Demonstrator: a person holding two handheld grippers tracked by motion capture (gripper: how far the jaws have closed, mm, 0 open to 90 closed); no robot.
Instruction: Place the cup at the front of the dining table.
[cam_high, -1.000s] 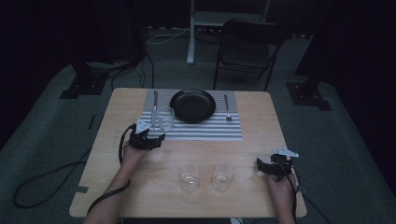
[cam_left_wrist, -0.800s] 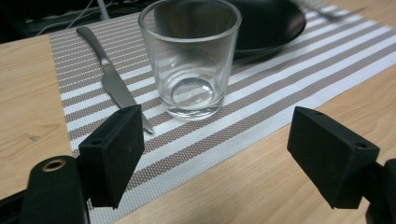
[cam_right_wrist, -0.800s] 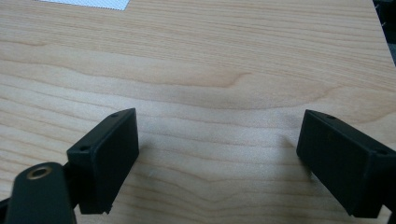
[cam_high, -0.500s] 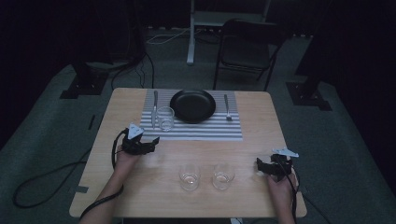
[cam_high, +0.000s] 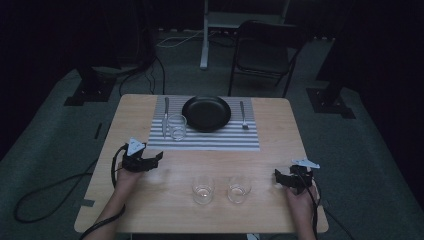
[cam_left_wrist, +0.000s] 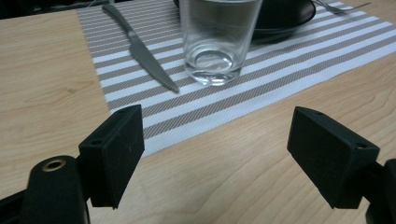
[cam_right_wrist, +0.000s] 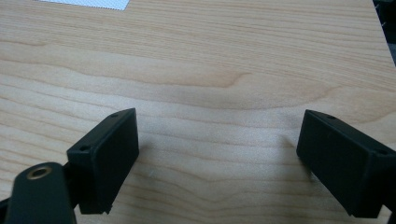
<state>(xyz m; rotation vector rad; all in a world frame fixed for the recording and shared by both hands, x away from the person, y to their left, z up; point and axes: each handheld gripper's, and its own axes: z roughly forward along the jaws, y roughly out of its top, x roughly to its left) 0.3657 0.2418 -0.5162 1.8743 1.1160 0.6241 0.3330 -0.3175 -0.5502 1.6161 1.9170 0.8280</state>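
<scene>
Nearest the person, two empty glasses (cam_high: 203, 190) sit side by side on the wooden table (cam_high: 280, 135), roughly between the hands. The right gripper (cam_high: 278, 178) rests low at the near right, jaws spread wide over bare wood, nothing in them. The left gripper (cam_high: 159, 158) is the same deal: jaws wide apart, empty. Just past it, a third glass (cam_left_wrist: 217, 39) stands upright on the striped placemat (cam_high: 210, 140), knife (cam_left_wrist: 140, 49) beside it, black plate (cam_high: 206, 112) and fork (cam_high: 243, 115) further back.
</scene>
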